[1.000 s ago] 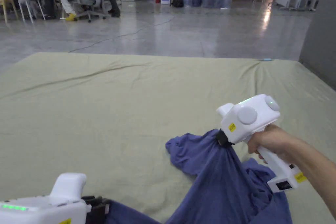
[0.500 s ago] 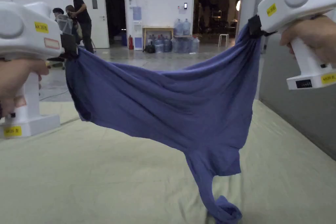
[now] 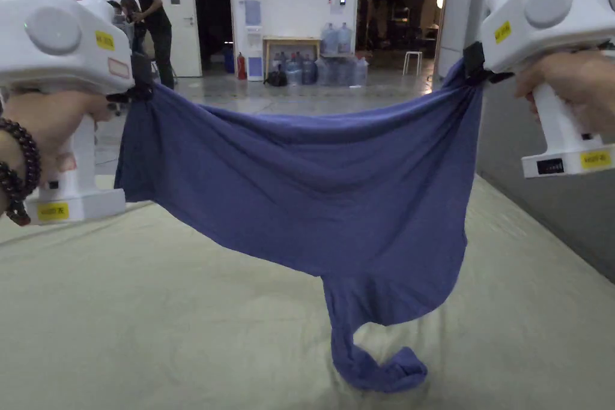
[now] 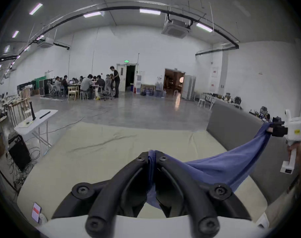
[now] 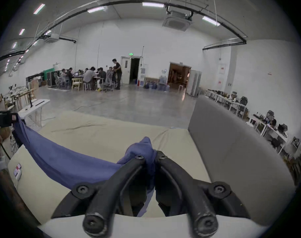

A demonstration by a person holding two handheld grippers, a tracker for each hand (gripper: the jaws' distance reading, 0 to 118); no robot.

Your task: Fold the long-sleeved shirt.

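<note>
Head view: blue long-sleeved shirt (image 3: 312, 189) aloft between left gripper (image 3: 139, 88) and right gripper (image 3: 474, 72), both sets of fingers clenched on its fabric, one sleeve (image 3: 372, 363) on the mattress (image 3: 150, 321).

We hold left gripper (image 3: 139, 78) and right gripper (image 3: 474, 66) raised, well apart — jaws of both clamped on shirt (image 3: 312, 189).

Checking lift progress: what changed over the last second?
Both grippers raised the shirt off the sheet and spread it between them; a second ago it lay bunched. One sleeve still trails on the sheet. Left gripper and right gripper stayed clamped on it throughout.
</note>
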